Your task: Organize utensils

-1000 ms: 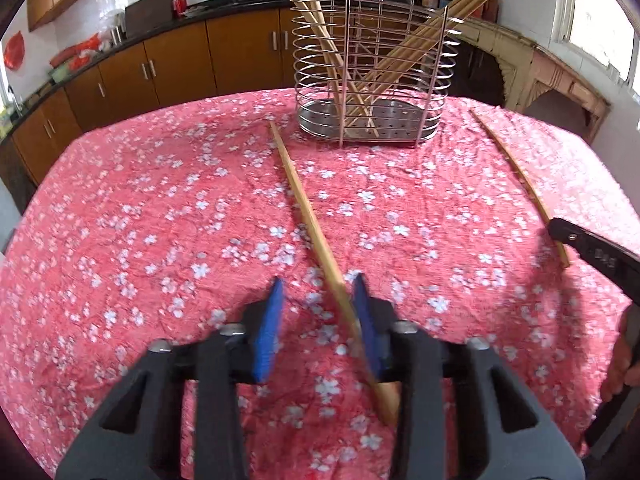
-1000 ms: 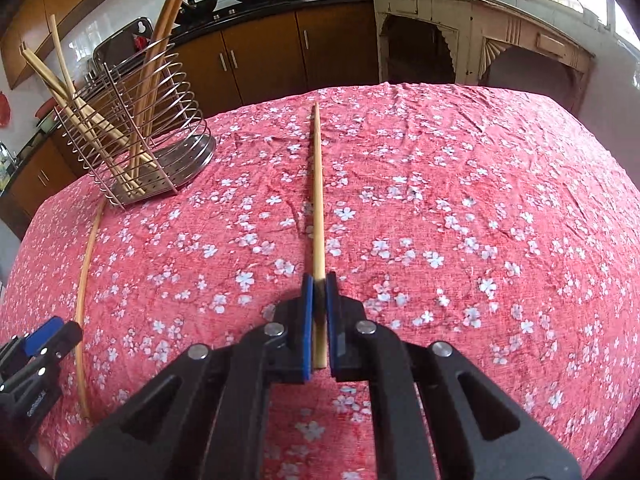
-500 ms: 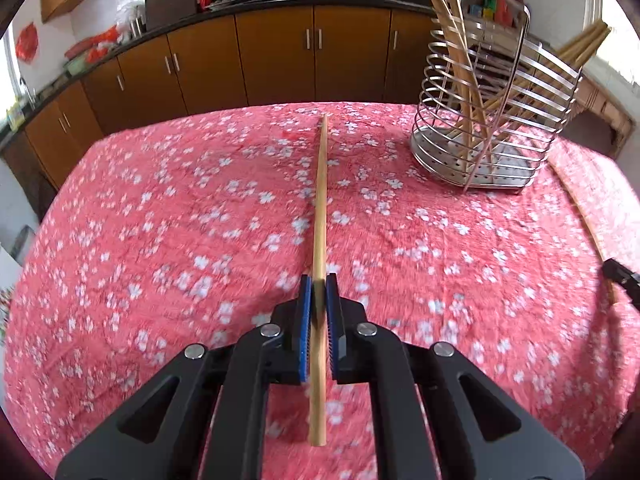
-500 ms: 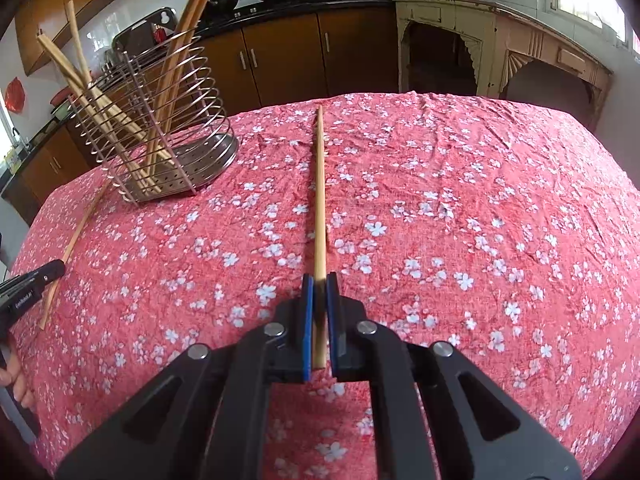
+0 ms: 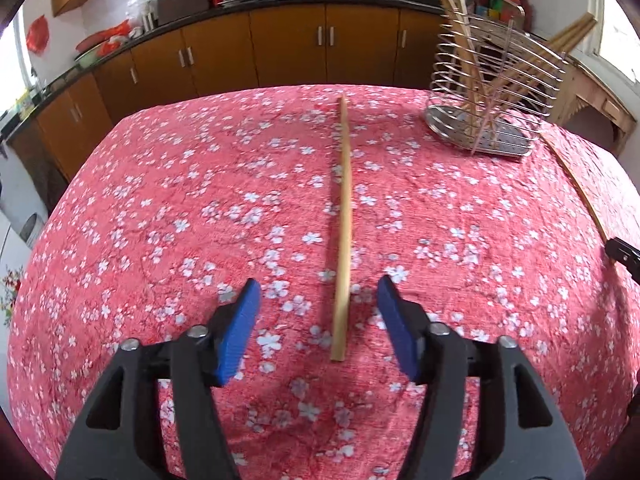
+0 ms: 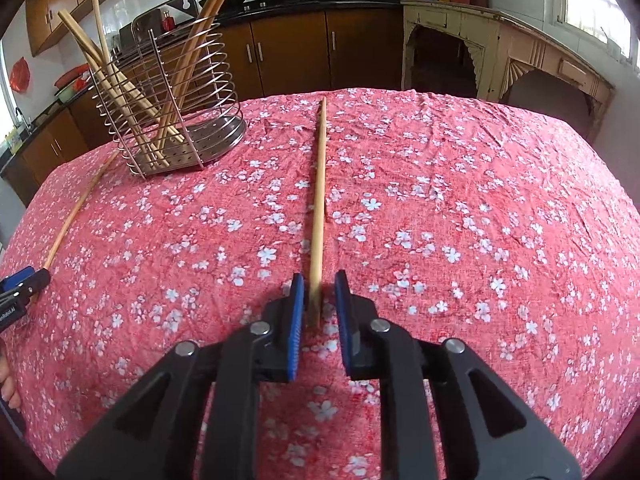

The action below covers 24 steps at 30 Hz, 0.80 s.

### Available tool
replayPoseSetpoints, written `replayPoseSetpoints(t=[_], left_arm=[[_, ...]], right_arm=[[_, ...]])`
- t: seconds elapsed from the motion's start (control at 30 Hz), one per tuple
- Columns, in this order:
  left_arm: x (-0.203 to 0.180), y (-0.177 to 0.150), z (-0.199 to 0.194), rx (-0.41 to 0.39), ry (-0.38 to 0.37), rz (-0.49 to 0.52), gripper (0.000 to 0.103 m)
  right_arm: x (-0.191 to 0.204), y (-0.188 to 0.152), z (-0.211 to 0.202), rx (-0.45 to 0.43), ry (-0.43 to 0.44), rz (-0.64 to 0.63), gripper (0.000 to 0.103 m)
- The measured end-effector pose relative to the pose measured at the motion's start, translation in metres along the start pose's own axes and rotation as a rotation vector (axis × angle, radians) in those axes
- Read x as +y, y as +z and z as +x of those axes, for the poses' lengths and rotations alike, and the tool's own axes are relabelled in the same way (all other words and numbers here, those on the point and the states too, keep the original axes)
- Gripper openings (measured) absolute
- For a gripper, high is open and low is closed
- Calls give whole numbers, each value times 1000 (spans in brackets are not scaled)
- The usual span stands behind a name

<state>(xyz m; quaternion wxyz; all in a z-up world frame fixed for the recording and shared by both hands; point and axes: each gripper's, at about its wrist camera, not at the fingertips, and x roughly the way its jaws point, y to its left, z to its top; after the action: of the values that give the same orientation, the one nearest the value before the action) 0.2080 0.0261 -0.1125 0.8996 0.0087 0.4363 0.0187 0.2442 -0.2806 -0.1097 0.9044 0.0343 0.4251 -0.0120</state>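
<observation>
A wooden chopstick [image 5: 344, 216] lies on the red flowered tablecloth [image 5: 160, 240], its near end between the blue pads of my left gripper [image 5: 318, 282]. Those jaws are opening wide and do not touch it. A second chopstick [image 6: 318, 200] lies with its near end inside my right gripper [image 6: 319, 276], whose jaws are opening a little, with a gap at the right pad. A wire utensil holder [image 5: 480, 136] [image 6: 208, 136] stands at the table's far side with several chopsticks leaning in it. Each view shows the other gripper at its edge [image 5: 622, 252] [image 6: 20, 286].
Brown kitchen cabinets [image 5: 288, 48] and a dark counter with pans run behind the table. A cream arched sideboard [image 6: 500, 52] stands at the far right. A person's fingers [image 6: 8, 380] show at the left edge. The tablecloth drops off at the round table's edges.
My left gripper closed on its chopstick half a second ago and has now let go, with the jaws spread wide. My right gripper's pads, shut on their chopstick before, have parted slightly.
</observation>
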Motion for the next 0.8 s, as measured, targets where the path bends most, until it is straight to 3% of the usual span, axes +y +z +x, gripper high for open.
replayPoseSetpoints(t=[0.13, 0.3, 0.37, 0.47, 0.8], left_arm=[[2, 0, 2, 4, 6, -8, 70], [4, 0, 5, 18, 8, -19, 85], [6, 0, 7, 25, 18, -24, 90], [9, 1, 11, 41, 24, -47, 100], [10, 1, 13, 44, 31, -52, 101]], right_arm=[[3, -1, -1, 1, -17, -17, 18], [6, 0, 1, 1, -35, -28, 23], [7, 0, 1, 3, -74, -20, 42], [-4, 0, 1, 6, -57, 29, 50], [-3, -1, 3, 11, -52, 8, 57]])
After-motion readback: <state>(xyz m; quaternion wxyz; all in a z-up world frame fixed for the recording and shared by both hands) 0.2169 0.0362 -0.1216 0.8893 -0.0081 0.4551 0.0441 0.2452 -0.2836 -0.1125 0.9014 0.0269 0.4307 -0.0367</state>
